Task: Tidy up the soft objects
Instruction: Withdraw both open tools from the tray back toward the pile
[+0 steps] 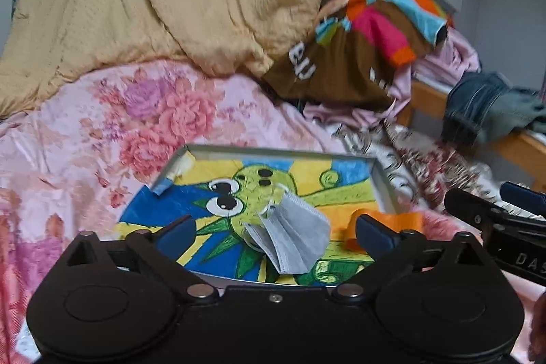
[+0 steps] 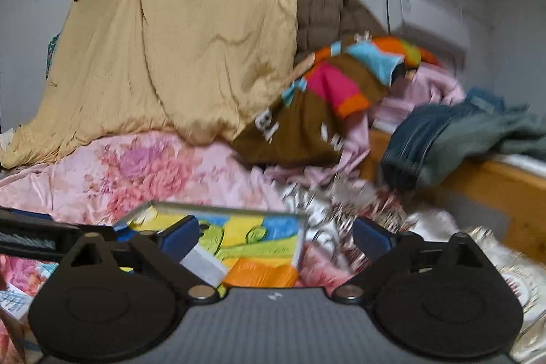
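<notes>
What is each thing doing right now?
left hand-held gripper: open, empty
right hand-held gripper: open, empty
grey face mask: folded, lying on the tray
picture tray: flat on the bed
orange strip: curled, over the tray's edge
jeans: crumpled over the wooden rail

Matte black left tool and right tool, blue fingertip pads, silver pivot screws.

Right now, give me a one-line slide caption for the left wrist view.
Open left gripper hovering over a grey face mask on a framed cartoon painting, floral bedding behind.
</notes>
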`<state>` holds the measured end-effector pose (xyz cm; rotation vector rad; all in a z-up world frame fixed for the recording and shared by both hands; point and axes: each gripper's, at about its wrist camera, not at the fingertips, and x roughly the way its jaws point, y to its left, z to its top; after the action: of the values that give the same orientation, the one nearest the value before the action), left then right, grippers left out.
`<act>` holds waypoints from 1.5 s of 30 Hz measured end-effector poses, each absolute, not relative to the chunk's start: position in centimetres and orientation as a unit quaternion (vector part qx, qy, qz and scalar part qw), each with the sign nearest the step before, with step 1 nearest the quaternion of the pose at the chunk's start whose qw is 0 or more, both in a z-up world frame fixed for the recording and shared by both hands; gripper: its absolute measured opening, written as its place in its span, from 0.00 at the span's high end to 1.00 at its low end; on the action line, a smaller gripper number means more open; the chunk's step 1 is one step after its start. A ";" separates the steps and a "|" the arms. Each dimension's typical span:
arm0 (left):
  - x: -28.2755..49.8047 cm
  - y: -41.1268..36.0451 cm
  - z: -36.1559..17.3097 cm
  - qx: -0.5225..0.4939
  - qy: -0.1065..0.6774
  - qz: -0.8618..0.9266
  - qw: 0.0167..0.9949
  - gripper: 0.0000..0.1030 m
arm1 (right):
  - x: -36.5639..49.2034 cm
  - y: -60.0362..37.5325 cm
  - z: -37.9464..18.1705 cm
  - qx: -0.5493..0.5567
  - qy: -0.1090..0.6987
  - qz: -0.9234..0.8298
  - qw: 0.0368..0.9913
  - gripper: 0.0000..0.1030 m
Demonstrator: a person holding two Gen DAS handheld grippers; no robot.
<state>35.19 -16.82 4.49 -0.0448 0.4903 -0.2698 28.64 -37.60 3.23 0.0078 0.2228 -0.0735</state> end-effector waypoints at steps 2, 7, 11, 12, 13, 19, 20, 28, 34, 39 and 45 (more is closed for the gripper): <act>33.8 -16.2 5.3 -0.031 0.233 -0.131 0.963 0.01 | 27.6 -37.2 3.7 -0.002 0.098 -0.041 0.994 0.01; 30.4 -14.8 6.5 -0.035 0.219 -0.110 0.969 0.01 | 24.3 -36.2 4.7 -0.008 0.072 -0.053 0.996 0.01; 27.5 -13.2 7.1 -0.035 0.210 -0.102 0.972 0.01 | 21.3 -35.2 5.2 -0.011 0.058 -0.043 0.997 0.01; 26.7 -12.8 7.2 -0.034 0.207 -0.101 0.972 0.01 | 20.5 -34.8 5.3 -0.013 0.054 -0.040 0.998 0.01; 26.0 -12.3 7.3 -0.032 0.205 -0.100 0.973 0.01 | 19.7 -34.4 5.4 -0.017 0.048 -0.037 0.998 0.01; 21.7 -9.6 7.2 -0.028 0.195 -0.098 0.976 0.01 | 16.0 -32.2 5.8 -0.020 0.022 -0.028 0.999 0.01; 21.1 -9.2 7.1 -0.029 0.196 -0.098 0.975 0.01 | 15.4 -32.0 5.6 -0.019 0.020 -0.027 0.999 0.00; 16.9 -6.2 6.3 -0.020 0.201 -0.109 0.973 0.01 | 11.3 -30.5 4.8 -0.010 0.028 -0.031 0.999 0.00; 14.2 -4.4 5.5 0.003 0.213 -0.123 0.969 0.01 | 8.7 -28.9 3.9 -0.005 0.039 -0.024 0.999 0.00; 12.6 -2.9 4.9 0.020 0.223 -0.133 0.965 0.01 | 7.0 -27.4 2.9 -0.001 0.063 -0.014 0.998 0.00; 11.2 -1.3 3.7 0.049 0.243 -0.138 0.959 0.01 | 5.5 -26.0 2.1 0.005 0.104 0.005 0.995 0.00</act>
<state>11.22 -1.30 3.65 0.0984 0.4936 -0.2796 5.47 -25.97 2.09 0.0103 0.2084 0.0095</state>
